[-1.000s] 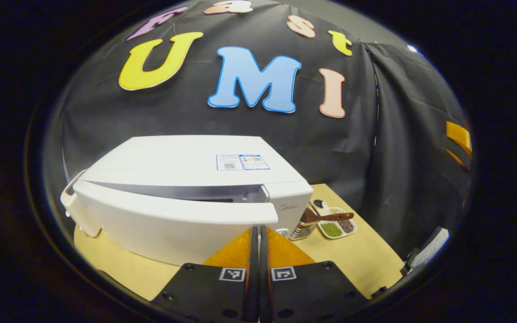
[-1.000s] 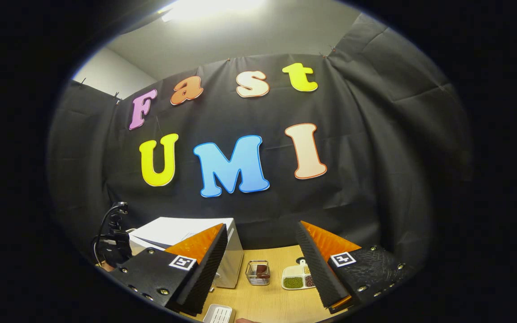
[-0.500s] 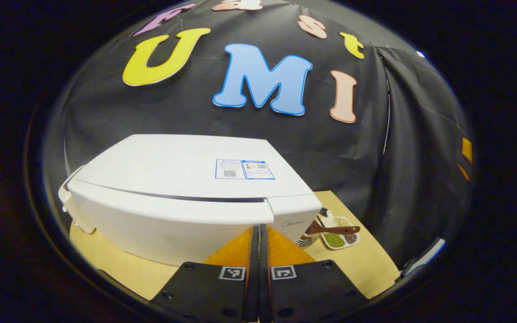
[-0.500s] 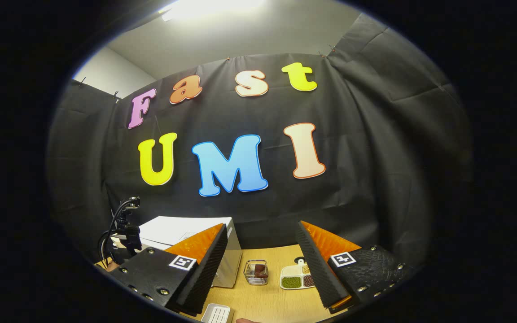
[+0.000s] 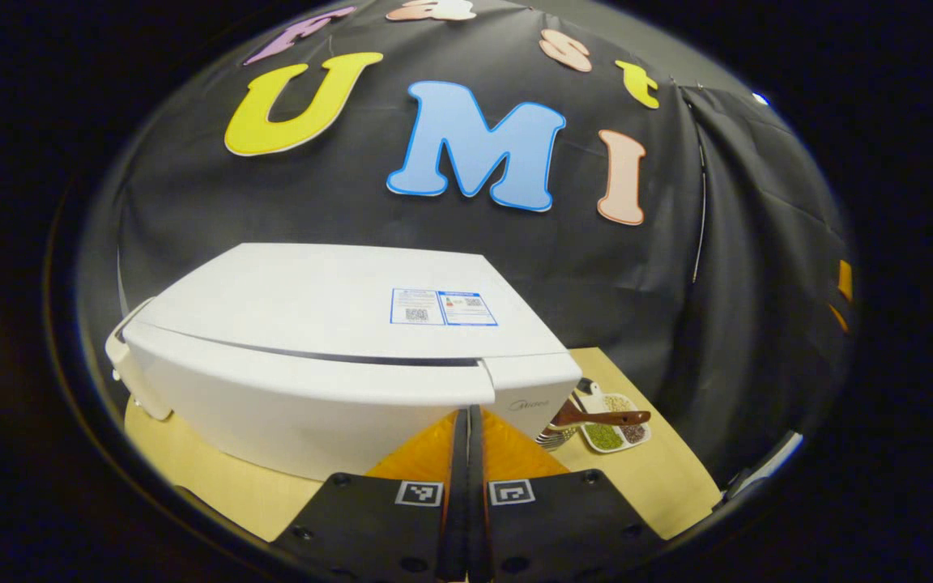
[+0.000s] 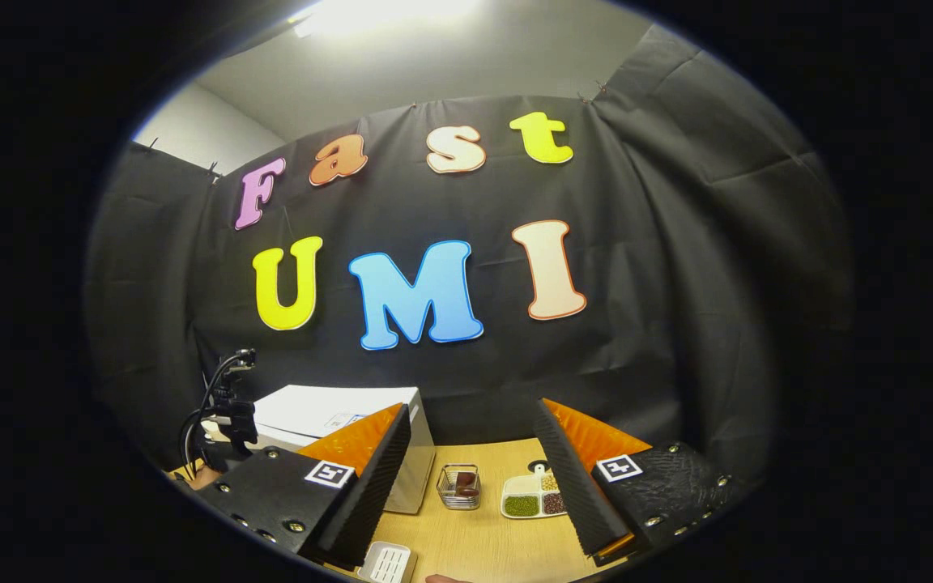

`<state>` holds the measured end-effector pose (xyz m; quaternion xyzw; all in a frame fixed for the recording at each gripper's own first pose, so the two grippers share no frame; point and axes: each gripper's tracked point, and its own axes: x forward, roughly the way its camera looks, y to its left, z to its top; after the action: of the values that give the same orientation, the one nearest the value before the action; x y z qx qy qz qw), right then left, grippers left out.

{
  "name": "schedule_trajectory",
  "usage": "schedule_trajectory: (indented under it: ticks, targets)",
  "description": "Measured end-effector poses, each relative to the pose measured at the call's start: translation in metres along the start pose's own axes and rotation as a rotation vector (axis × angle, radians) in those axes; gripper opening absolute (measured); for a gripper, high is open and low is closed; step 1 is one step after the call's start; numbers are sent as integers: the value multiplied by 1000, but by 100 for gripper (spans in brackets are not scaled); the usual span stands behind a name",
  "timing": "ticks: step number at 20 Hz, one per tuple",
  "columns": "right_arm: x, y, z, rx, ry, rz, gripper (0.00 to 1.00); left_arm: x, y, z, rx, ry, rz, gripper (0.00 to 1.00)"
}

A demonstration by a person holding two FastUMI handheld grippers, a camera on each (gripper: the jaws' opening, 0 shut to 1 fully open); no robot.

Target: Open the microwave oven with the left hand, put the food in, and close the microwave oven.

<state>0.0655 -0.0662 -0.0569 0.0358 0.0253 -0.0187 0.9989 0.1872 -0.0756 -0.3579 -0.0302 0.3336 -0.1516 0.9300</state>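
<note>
I'm working at a pale wooden worktop (image 5: 191, 453) in a booth of black cloth under a ceiling light. The white microwave oven (image 5: 337, 356) sits on it with its long side running left to right before me, door (image 5: 304, 405) flush against the body and facing my left tongs (image 5: 466, 421), which are pressed together empty at its lower edge. My right tongs (image 6: 470, 453) stand spread wide, empty, above a wire basket (image 6: 458, 487) and a divided dish (image 6: 531, 498) right of the oven.
</note>
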Motion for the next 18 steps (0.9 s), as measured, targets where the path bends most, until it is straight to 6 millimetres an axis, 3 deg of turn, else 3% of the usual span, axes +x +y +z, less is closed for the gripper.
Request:
schedule_trajectory:
  ticks: [4, 5, 7, 9, 12, 14, 16, 17, 18]
  targets:
    - [-2, -1, -4, 1, 11, 24, 93, 5, 1, 3, 11, -16, 20, 5]
    - [-3, 0, -5, 0, 16, 32, 93, 10, 13, 7, 33, -19, 66, 6]
    - [-5, 1, -6, -8, 24, 45, 93, 9, 6, 4, 9, -5, 46, 7]
    - [-7, 1, -5, -9, 27, 47, 93, 2, 13, 13, 26, -27, 80, 7]
    - [-6, 11, 6, 3, 8, 48, 93, -42, 10, 53, 80, -151, 98, 7]
    - [-5, 20, 17, -5, -9, 42, 93, -90, 10, 92, 149, -257, 110, 5]
    - [-5, 30, 33, -16, -32, 27, 93, -152, 3, 135, 165, -386, 95, 12]
    - [-5, 36, 39, -20, -34, 20, 93, -189, 3, 153, 163, -435, 105, 55]
    - [-5, 43, 44, -26, -29, 17, 93, -213, 10, 171, 172, -481, 125, 98]
